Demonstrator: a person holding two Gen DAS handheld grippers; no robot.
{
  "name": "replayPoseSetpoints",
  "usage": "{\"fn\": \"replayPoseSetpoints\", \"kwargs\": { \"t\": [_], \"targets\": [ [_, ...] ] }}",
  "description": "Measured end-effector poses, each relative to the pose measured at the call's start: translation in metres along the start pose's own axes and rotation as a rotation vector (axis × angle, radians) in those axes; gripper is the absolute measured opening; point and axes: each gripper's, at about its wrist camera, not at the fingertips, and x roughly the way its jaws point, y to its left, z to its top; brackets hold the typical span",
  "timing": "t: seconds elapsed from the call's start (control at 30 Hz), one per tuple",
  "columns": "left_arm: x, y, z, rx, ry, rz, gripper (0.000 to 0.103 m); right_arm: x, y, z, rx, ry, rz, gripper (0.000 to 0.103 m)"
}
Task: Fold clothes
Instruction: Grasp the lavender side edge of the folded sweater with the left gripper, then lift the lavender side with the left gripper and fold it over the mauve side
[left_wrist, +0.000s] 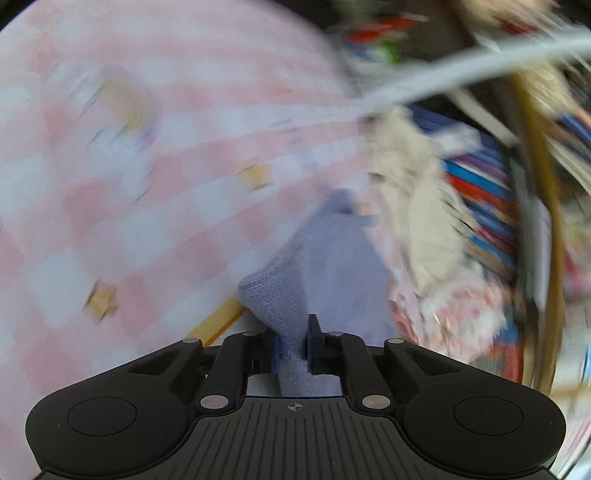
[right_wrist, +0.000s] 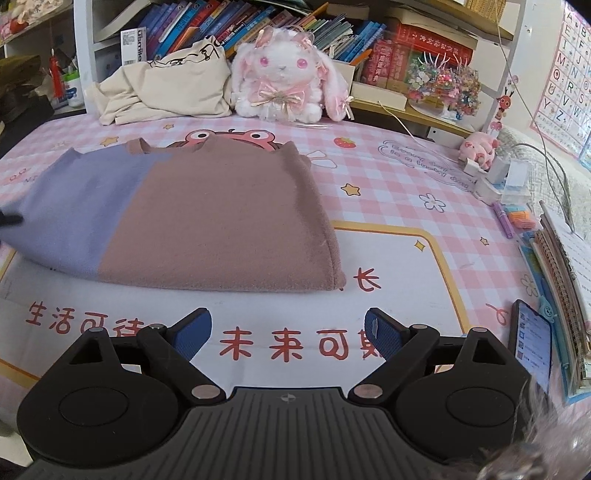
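Two grippers, two states: your left gripper (left_wrist: 293, 347) has its fingers clamped on the sweater's (right_wrist: 207, 214) lilac part, while your right gripper (right_wrist: 288, 332) waits with fingers apart just in front of it. The sweater lies on the worktop (right_wrist: 406, 206) before the plush rabbit (right_wrist: 286, 74). You look mid-fold; carry the pinched part across evenly.

Left gripper (left_wrist: 293, 349): black plastic body, ribbed centre plate with small crosshair mark, round recessed disc on each side. Two-bar linkage arms with silver pivot pins. Fingers (left_wrist: 315, 345) black, blue pad edge visible on inner face.

Right gripper (right_wrist: 288, 334): same black body, ribbed plate, crosshair mark, twin discs, silver pins. Triangular cut-outs in outer links. Pads (right_wrist: 382, 338) blue, fine textured surface.
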Motion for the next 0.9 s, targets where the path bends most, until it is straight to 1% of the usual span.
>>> {"fn": "replayPoseSetpoints", "kwargs": {
  "t": [0.03, 0.07, 0.1, 0.13, 0.23, 0.27, 0.33, 0.4, 0.43, 0.5, 0.57, 0.63, 0.67, 0.7, 0.77, 0.9],
  "targets": [
    [-0.005, -0.013, -0.001, 0.109, -0.015, -0.04, 0.01, 0.001, 0.002, 0.001, -0.002, 0.002, 0.001, 0.09],
    [-0.008, -0.022, -0.001, 0.178, -0.019, -0.073, 0.011, 0.001, 0.004, 0.002, -0.008, 0.005, 0.004, 0.09],
    [-0.01, -0.028, -0.002, 0.223, -0.019, -0.098, 0.011, 0.002, 0.007, 0.003, -0.015, 0.008, 0.006, 0.09],
    [-0.009, -0.027, -0.001, 0.218, -0.012, -0.095, 0.012, 0.002, 0.01, 0.004, -0.024, 0.008, 0.009, 0.09],
    [0.001, -0.006, 0.005, 0.105, 0.025, -0.035, 0.013, 0.001, 0.019, 0.006, -0.063, 0.0, 0.013, 0.09],
    [0.005, 0.002, 0.005, 0.059, 0.037, -0.029, 0.015, 0.0, 0.021, 0.006, -0.074, -0.004, 0.012, 0.09],
    [0.012, 0.018, 0.006, -0.042, 0.062, -0.033, 0.022, -0.001, 0.025, 0.006, -0.091, -0.008, 0.008, 0.09],
    [0.02, 0.034, 0.007, -0.144, 0.086, -0.037, 0.025, -0.002, 0.025, 0.006, -0.096, -0.006, 0.001, 0.09],
    [0.022, 0.037, 0.008, -0.171, 0.09, -0.041, 0.026, -0.002, 0.025, 0.007, -0.095, -0.004, -0.004, 0.09],
    [0.027, 0.039, 0.009, -0.196, 0.085, -0.052, 0.027, -0.001, 0.026, 0.007, -0.093, 0.0, -0.013, 0.09],
    [0.031, 0.04, 0.011, -0.22, 0.081, -0.064, 0.027, -0.001, 0.026, 0.008, -0.088, 0.004, -0.021, 0.09],
    [0.035, 0.041, 0.013, -0.245, 0.076, -0.076, 0.023, -0.001, 0.028, 0.009, -0.083, 0.004, -0.029, 0.09],
    [0.037, 0.042, 0.013, -0.245, 0.074, -0.075, 0.015, -0.001, 0.028, 0.01, -0.081, 0.003, -0.029, 0.09],
    [0.038, 0.043, 0.013, -0.233, 0.073, -0.07, 0.013, -0.001, 0.029, 0.011, -0.079, 0.001, -0.03, 0.09],
    [0.036, 0.046, 0.015, -0.226, 0.067, -0.075, 0.011, 0.0, 0.032, 0.013, -0.079, -0.002, -0.025, 0.09],
    [0.023, 0.061, 0.024, -0.247, 0.026, -0.068, 0.011, 0.004, 0.038, 0.019, -0.078, -0.007, -0.016, 0.09]
  ]
}}
